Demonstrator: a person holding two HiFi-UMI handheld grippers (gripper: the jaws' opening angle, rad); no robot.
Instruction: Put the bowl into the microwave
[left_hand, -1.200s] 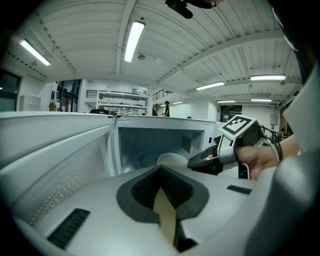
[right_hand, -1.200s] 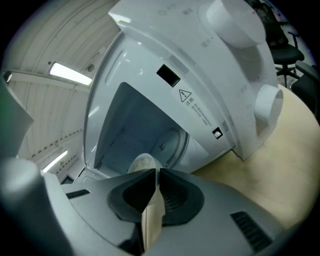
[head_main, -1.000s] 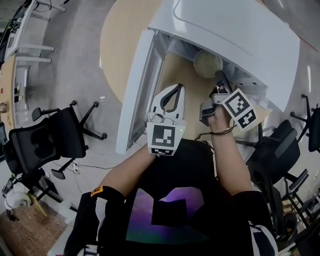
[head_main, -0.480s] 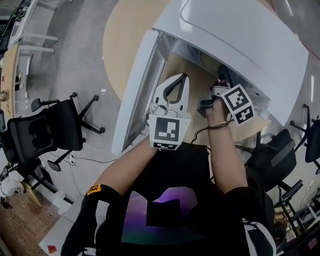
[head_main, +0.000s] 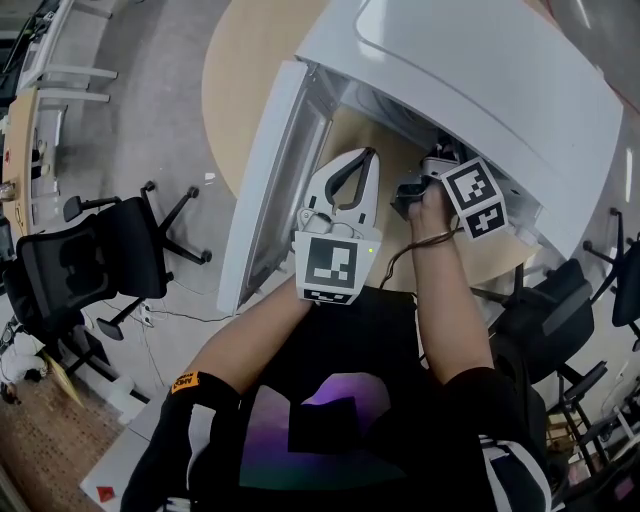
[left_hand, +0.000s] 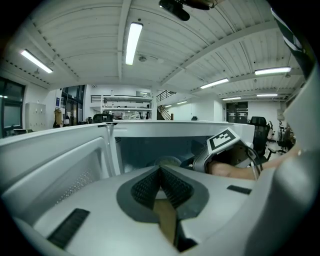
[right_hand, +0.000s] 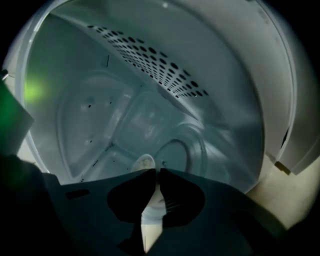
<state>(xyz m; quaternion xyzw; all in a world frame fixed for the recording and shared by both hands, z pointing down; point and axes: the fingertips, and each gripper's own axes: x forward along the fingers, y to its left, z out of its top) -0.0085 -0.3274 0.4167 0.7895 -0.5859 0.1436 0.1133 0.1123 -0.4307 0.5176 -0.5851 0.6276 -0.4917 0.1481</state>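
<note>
**Bowl inside the cavity, not yet set down**

The microwave (head_main: 480, 70) stands on the round wooden table (head_main: 235, 80) with its door (head_main: 265, 180) swung wide to the left, so the opening faces the person; the right tongs (right_hand: 154, 173) reach into that opening, and from the head view their tips are lost under the white top. The right gripper view shows them pressed almost together on a thin pale edge, which I take for the rim of the bowl (right_hand: 145, 162); a rim pinch lets the bowl go in level with nothing else in the way. The bowl is thus within the cavity, near its front and above the floor, with the glass turntable (right_hand: 182, 150) just beyond it to the right; whether it touches the floor I cannot tell.

The left tongs (head_main: 366, 154) hang outside, just right of the open door and over the table in front of the opening; their tips meet and pinch nothing, only the table showing behind them. They seem parked there to stay out of the right arm's way yet close to the door for shutting it.

The step in hand looks like the placing itself: the bowl likely needs carrying a little farther in over the turntable, then lowering and releasing; a rim-held bowl may tip on release.
</note>
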